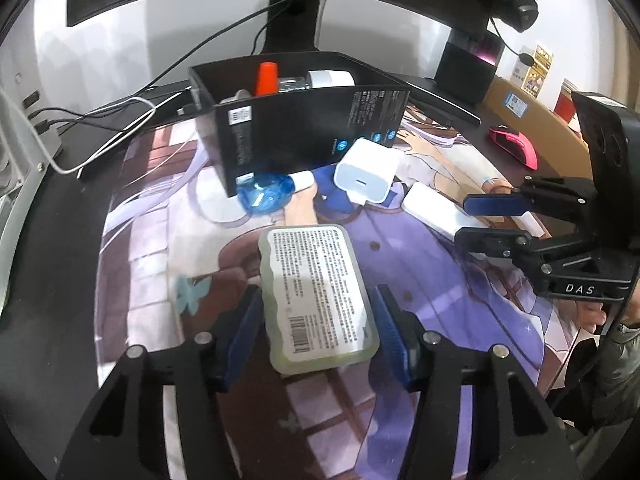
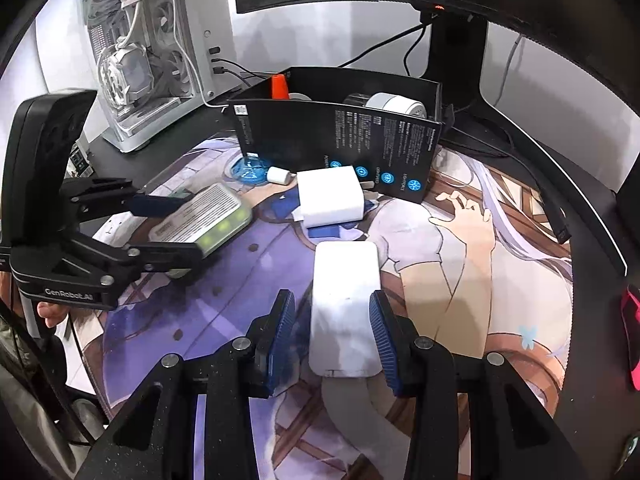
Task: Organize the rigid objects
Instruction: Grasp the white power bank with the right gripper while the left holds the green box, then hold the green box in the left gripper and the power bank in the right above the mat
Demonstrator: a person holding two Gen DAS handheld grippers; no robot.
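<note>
Your left hand-held gripper (image 1: 316, 320) straddles the pale green case (image 1: 318, 298), which lies label-up on the illustrated desk mat (image 1: 460, 264). Its blue pads stand on either side of the case with a little mat showing at each side, so the jaws are partly open and not pressing.

Your right hand-held gripper (image 2: 332, 328) has the white power bank (image 2: 345, 308) between its pads. The right pad touches the bank's edge, a narrow dark gap shows at the left pad, and the jaws are at their tightest, closed on the bank, which lies flat on the mat.

Beyond both, the white charger (image 2: 330, 196) sits just in front of the open black box (image 2: 340, 136), with a blue translucent piece (image 1: 264, 196) at the box's near left corner. Inside the box stand an orange cap (image 1: 267, 78) and a white cylinder (image 2: 394, 104). A pink mouse (image 1: 516, 146) lies on the desk (image 1: 52, 240), well apart.
</note>
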